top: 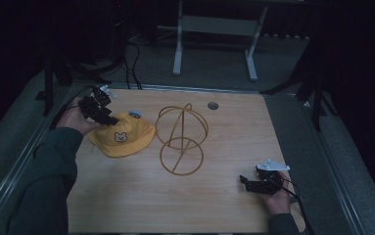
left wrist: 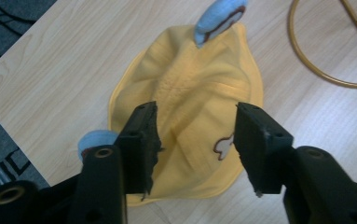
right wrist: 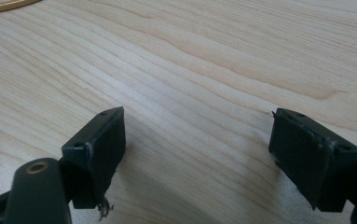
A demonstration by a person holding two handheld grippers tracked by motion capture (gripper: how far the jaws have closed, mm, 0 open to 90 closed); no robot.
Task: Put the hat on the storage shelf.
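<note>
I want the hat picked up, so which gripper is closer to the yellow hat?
Left. The left gripper hangs open right over the yellow hat; the right gripper sits far across the table.

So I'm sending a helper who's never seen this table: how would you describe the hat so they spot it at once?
On the wooden table, look left of the gold wire stand. The yellow hat lies flat there, under the left hand-held gripper. It is the only soft thing, with a small bear face and blue ears.

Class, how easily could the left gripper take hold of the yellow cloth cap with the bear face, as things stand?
Probably easily: the left gripper hangs open right over the yellow cloth cap, jaws either side of its crown, nothing between. The gold wire stand sits clear.
</note>
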